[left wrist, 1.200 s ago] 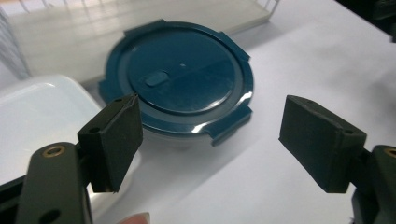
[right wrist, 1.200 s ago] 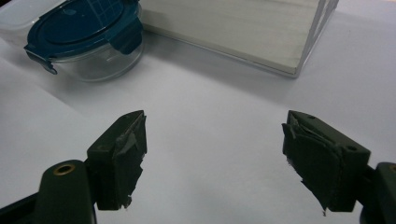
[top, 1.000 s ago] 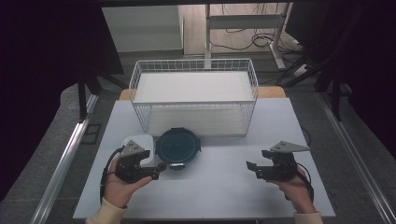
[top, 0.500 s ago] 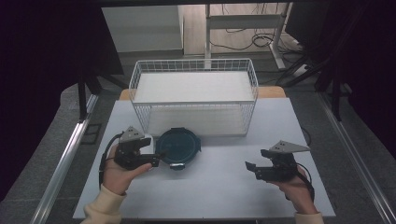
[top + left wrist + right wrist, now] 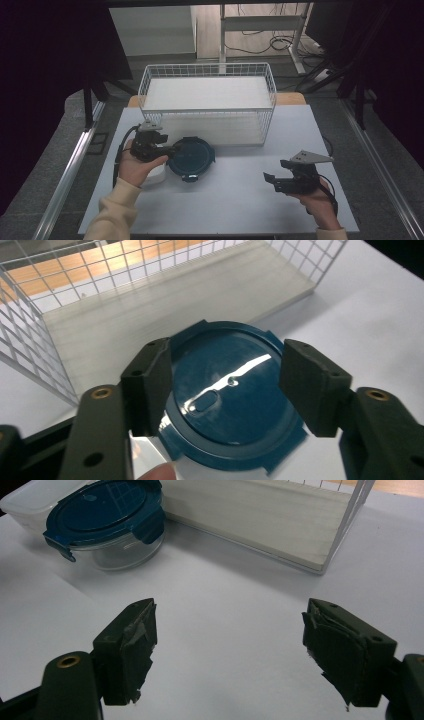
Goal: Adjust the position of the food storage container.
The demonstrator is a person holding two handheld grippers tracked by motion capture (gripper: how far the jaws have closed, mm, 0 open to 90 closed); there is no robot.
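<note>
Both grippers apart. Left gripper (image 5: 172, 149) has moved in since a second ago, jaws now straddling the blue-lidded container (image 5: 232, 395) at the lid's 9 o'clock edge; container sits just in front of the wire basket (image 5: 207, 112). Grasp looks imminent. Right gripper (image 5: 267, 179) idle at 4 o'clock.

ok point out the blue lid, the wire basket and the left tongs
blue lid (image 5: 190, 157): high view, middle of its top
wire basket (image 5: 207, 68): high view, far rim
left tongs (image 5: 225, 390): left gripper view, midway between the open tips
</note>
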